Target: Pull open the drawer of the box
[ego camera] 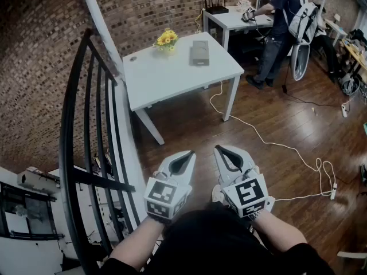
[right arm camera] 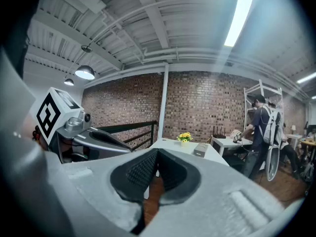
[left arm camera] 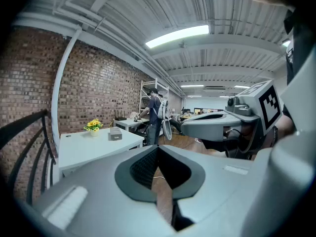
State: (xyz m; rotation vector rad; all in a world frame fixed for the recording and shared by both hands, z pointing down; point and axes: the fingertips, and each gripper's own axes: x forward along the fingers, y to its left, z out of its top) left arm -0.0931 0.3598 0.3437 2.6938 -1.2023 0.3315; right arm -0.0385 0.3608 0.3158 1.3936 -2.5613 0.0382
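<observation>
Left claw (ego camera: 190, 152) and right claw (ego camera: 217, 148) both pressed together, empty; box (ego camera: 199, 52) on the tabletop (ego camera: 166, 76) beyond them, too tiny for detail.

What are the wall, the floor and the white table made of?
Reddish wall: bare brick, matte, with pale mortar lines. Brown floor: probably wood, slightly glossy, in long planks. White rectangular table: smooth matte top, perhaps laminate or painted wood; can't tell which.

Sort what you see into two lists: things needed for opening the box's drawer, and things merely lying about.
Needed: grey box, white table under it, left tool, right tool, both shut and empty.
Lying about: yellow flowers, router, white floor cable, black railing.
</observation>
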